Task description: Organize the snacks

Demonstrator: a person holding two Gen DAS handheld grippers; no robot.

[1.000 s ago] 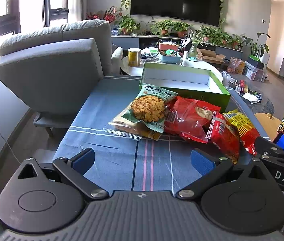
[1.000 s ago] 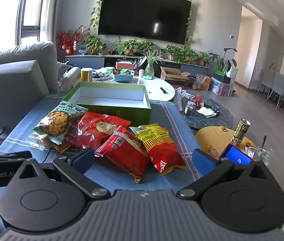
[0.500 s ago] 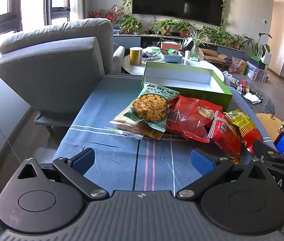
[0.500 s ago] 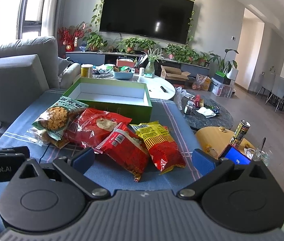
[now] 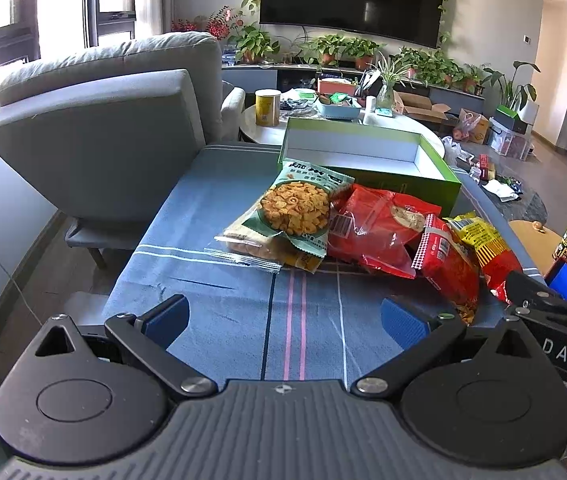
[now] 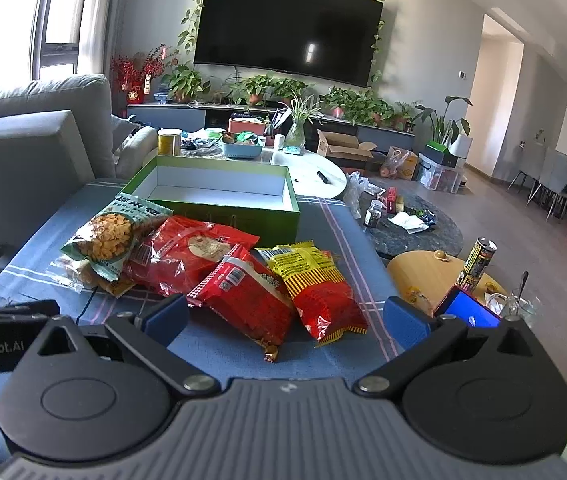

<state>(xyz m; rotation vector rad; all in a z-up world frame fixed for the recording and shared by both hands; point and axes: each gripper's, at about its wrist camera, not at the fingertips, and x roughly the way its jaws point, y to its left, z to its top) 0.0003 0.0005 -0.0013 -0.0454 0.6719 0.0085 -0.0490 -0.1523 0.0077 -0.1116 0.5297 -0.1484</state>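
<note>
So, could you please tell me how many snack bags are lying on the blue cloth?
4, plus a clear packet partly hidden under the green bag at the left. Then the large red bag, the smaller red bag overlapping it, and the yellow-and-red bag rightmost. More may be hidden underneath.

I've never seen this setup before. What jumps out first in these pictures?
A heap of bright snack bags on the blue striped cloth: a green bag of golden crackers, red bags, and a yellow-and-red bag. Just behind them sits an open green box, nothing inside. The left gripper and right gripper hover open before the pile.
</note>
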